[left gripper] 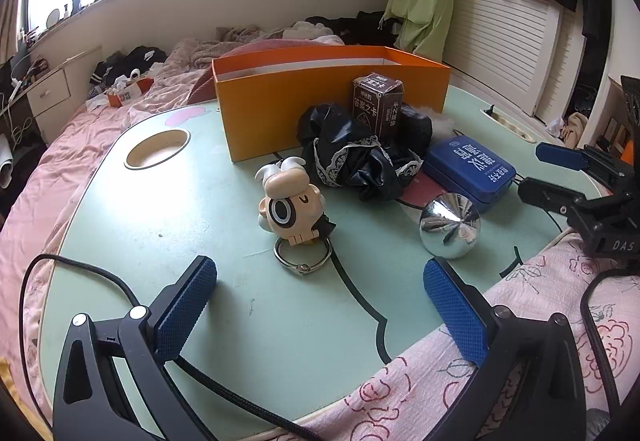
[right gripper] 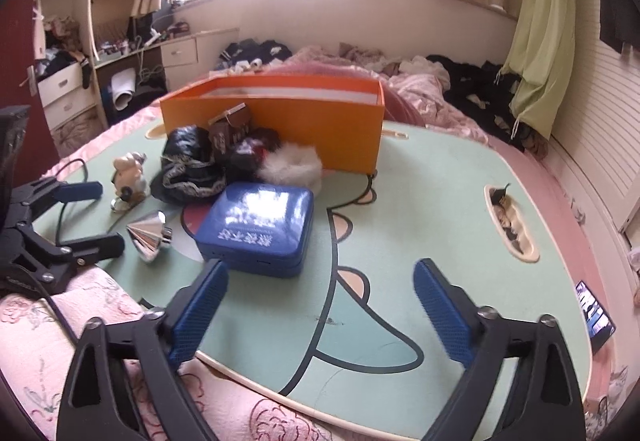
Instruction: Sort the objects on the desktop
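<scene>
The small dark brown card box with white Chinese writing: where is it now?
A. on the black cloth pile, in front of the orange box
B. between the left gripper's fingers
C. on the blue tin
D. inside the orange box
A: the small dark brown card box sits on the black lace-trimmed cloth pile, outside the orange box's front wall.

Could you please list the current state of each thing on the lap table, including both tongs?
Left tongs: open, empty.
Right tongs: open, empty.
Orange box: upright, no lid, contents hidden.
Brown card box: upright, closed.
Blue tin: flat, lid shut.
Figurine keychain: standing, ring flat.
Chrome cone: tipped on its side.
Black lace cloth: crumpled heap.
</scene>
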Demonstrator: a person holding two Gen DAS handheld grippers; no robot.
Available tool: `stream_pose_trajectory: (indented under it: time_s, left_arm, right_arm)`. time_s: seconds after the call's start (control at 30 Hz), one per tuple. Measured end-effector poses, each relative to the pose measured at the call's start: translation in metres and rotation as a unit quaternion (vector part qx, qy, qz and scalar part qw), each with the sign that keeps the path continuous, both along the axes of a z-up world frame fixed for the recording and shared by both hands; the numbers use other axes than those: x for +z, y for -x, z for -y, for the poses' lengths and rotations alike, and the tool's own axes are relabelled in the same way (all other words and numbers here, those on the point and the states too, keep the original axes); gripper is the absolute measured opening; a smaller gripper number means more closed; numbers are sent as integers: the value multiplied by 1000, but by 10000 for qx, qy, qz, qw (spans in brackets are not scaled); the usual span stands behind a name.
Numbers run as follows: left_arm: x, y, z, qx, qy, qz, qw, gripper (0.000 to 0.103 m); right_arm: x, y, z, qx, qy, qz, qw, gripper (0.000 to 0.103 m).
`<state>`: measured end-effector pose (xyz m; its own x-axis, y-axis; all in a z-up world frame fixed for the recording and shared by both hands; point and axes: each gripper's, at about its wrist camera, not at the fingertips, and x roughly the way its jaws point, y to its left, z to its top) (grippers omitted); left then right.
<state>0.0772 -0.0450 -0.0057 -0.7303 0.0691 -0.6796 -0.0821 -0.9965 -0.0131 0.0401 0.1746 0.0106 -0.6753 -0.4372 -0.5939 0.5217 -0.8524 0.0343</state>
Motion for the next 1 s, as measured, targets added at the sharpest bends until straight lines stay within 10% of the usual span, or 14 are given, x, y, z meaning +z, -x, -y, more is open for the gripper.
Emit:
stream_pose_trajectory:
  time_s: [0.33,0.6,0.83,1.0]
  left_arm:
    - [0,0,0,1,-9,-6,10000,103]
    - [0,0,0,0,-12,-12,10000,103]
    - [1,1,-2,-18,-29,-42,10000,103]
    - [1,0,-3,-20,-35,-61,10000,103]
  right_arm:
    - [119,88,13,115,436,702,9965,26]
    - [83,191,95,363,-934,2445,9645,26]
    - [35,214,150,-237,-2538,2459,9352,26]
    - [7,222,161,-345,-3010,2528,9189,44]
